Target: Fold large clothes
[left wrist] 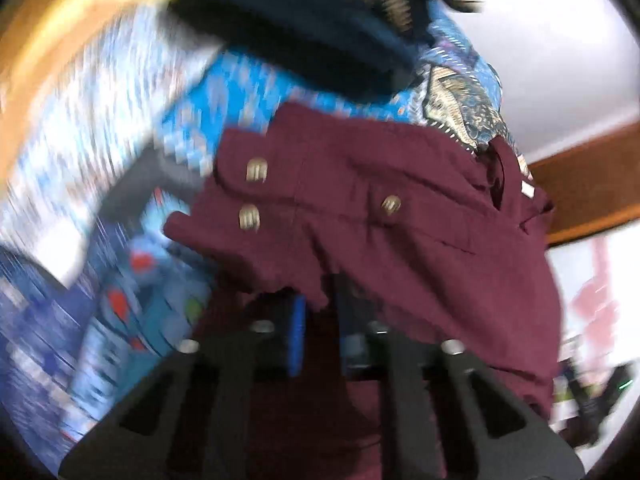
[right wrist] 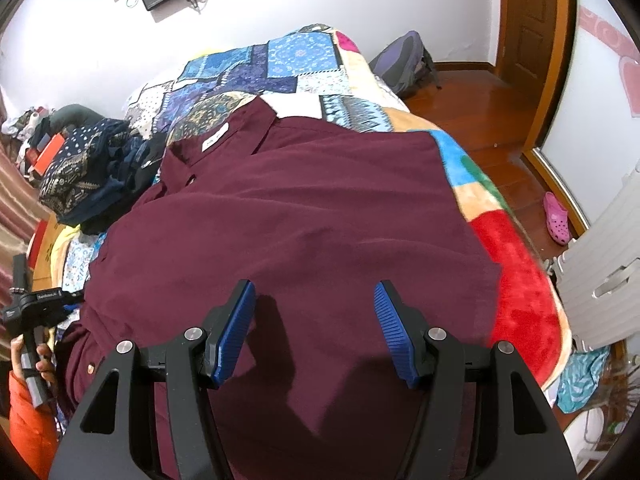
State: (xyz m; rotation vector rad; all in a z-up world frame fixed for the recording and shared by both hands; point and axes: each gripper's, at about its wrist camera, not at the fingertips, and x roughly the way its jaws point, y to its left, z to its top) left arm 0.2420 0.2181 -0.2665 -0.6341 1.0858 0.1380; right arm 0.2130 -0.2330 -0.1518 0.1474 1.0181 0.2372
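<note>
A large maroon button-up shirt of soft woven cloth (right wrist: pixel 288 216) lies spread back-side up across the patchwork quilt-covered bed (right wrist: pixel 304 64), its collar and white neck label toward 11 o'clock in the right wrist view and its hem nearest the camera at 6 o'clock. The right hand-held gripper (right wrist: pixel 315 330) hovers over the lower back of the shirt with its blue-padded jaws spread wide and nothing between them. The left hand-held gripper (left wrist: pixel 320 330) has its jaws drawn narrow and appears to be pinching a fold of the shirt's edge, the cuffed sleeve with brass-coloured buttons (left wrist: pixel 250 194) hanging up toward 10 o'clock in the blurred left wrist view; the blur keeps the exact grip uncertain. A heap of dark blue patterned garments (right wrist: pixel 88 172) sits on the bed at 9 o'clock, just beside the shirt's shoulder.

The step in hand looks like the first fold: bringing one sleeve and side panel over the back. The next move probably calls for the left gripper to carry its held edge across toward the shirt's middle while the right gripper pins or grips the cloth to keep it flat.
</note>
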